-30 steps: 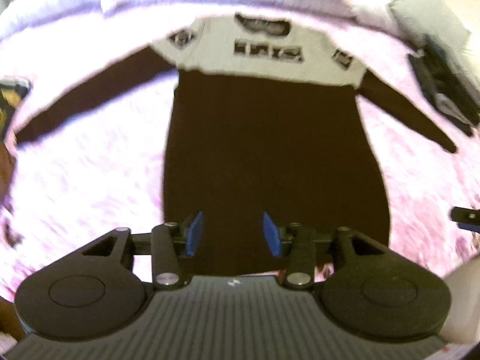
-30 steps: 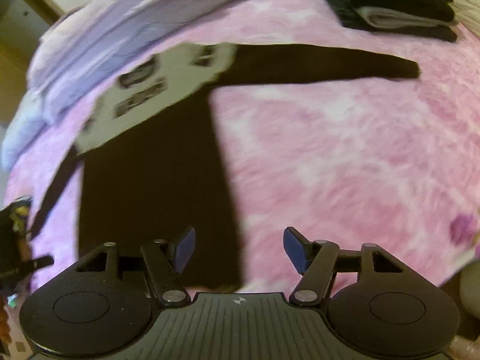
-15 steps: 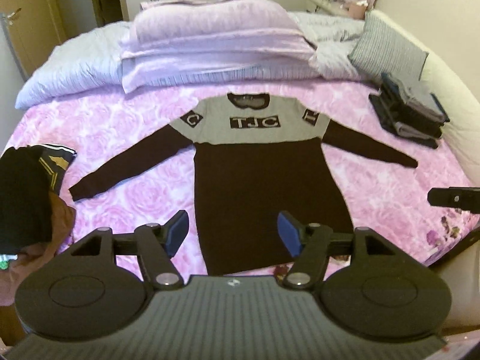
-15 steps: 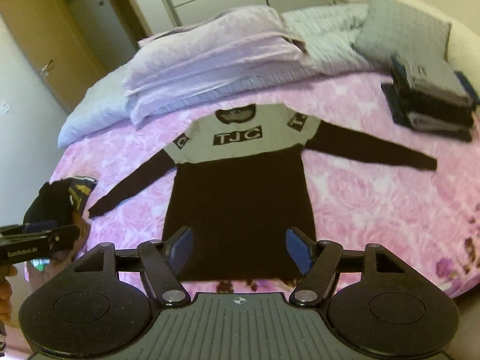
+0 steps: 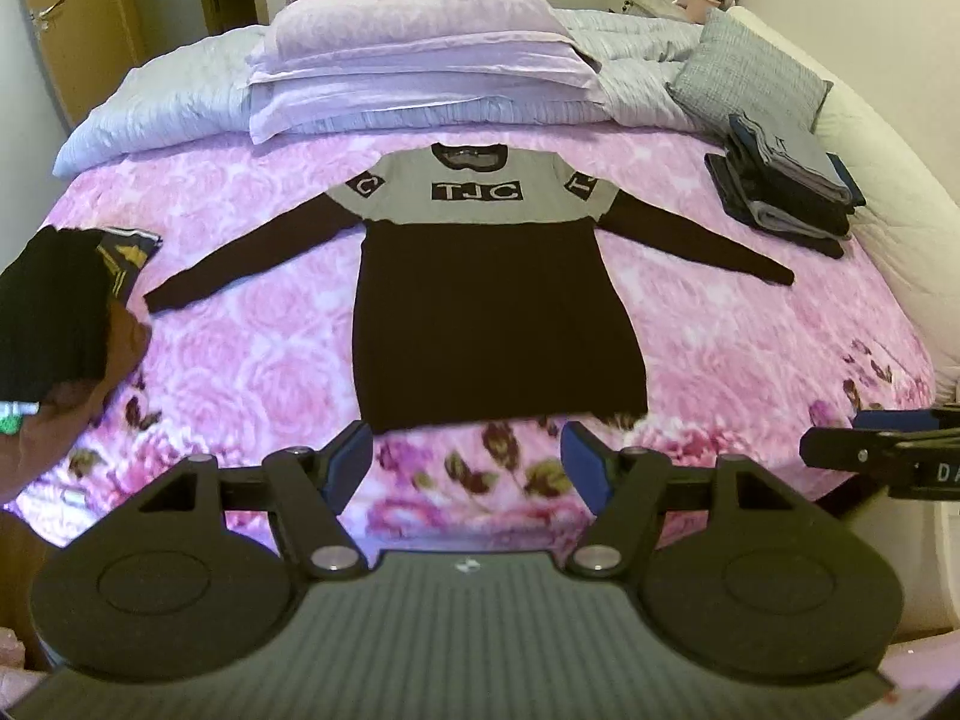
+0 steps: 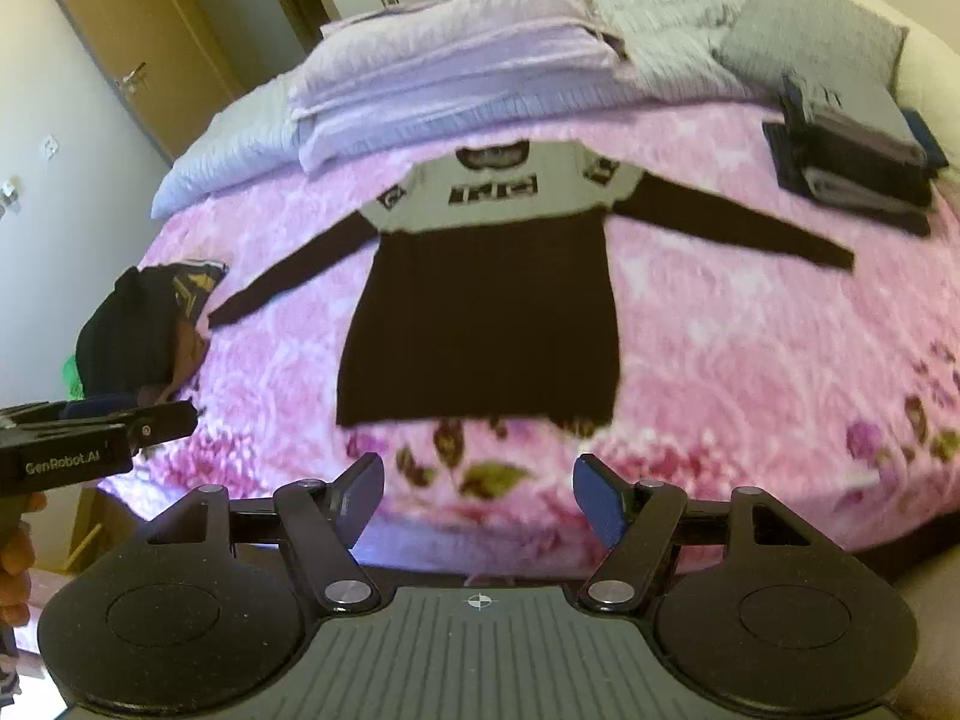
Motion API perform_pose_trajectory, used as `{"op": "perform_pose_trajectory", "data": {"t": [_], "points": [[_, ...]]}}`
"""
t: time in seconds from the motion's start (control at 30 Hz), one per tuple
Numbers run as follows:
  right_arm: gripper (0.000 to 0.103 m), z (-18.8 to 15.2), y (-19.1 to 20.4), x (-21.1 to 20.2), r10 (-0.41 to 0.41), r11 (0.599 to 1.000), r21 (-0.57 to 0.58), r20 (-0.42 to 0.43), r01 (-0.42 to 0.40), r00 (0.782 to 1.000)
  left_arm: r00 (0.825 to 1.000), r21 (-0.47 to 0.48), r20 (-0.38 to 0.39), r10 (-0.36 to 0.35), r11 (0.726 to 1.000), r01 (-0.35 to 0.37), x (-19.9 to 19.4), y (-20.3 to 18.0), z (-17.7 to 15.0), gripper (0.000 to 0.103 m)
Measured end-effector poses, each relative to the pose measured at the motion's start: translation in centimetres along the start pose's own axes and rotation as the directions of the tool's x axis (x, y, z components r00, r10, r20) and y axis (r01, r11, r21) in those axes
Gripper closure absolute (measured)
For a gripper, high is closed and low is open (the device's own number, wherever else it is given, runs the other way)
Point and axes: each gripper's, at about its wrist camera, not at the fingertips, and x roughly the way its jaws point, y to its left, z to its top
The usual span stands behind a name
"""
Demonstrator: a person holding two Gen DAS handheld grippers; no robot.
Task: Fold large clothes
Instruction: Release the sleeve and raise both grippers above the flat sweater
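Observation:
A long dark sweater dress (image 5: 498, 324) with a grey "TJC" yoke lies flat on the pink floral bedspread (image 5: 252, 348), both sleeves spread out; the right wrist view shows the dress (image 6: 480, 330) too, blurred. My left gripper (image 5: 467, 468) hovers open and empty just short of the hem, above the foot of the bed. My right gripper (image 6: 479, 495) is likewise open and empty, also back from the hem. Each gripper appears at the edge of the other's view.
A stack of folded dark and grey clothes (image 5: 786, 192) sits at the bed's right side. A pile of unfolded dark clothes (image 5: 60, 312) lies at the left edge. Lilac pillows (image 5: 420, 66) and a grey cushion (image 5: 750, 78) line the head.
Both grippers have pulled back and up from right over the dress to beyond its hem, so the whole bed shows. Both sets of jaws have opened wider.

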Motion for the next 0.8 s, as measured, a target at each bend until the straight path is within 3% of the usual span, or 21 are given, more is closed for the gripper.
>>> {"op": "perform_pose_trajectory", "data": {"t": [0.2, 0.8], "points": [[0.036, -1.4, 0.6, -2.7, 0.005, 0.999, -0.05, 0.038, -0.003, 0.999, 0.999, 0.009, 0.026, 0.02, 1.0, -0.021, -2.5, -1.2, -1.5, 0.033], [0.036, -2.7, 0.9, -2.9, -0.009, 0.997, -0.081, 0.003, 0.009, 1.0, 1.0, 0.03, 0.024, 0.018, 0.999, -0.018, -3.0, -2.0, -1.9, 0.032]]}}
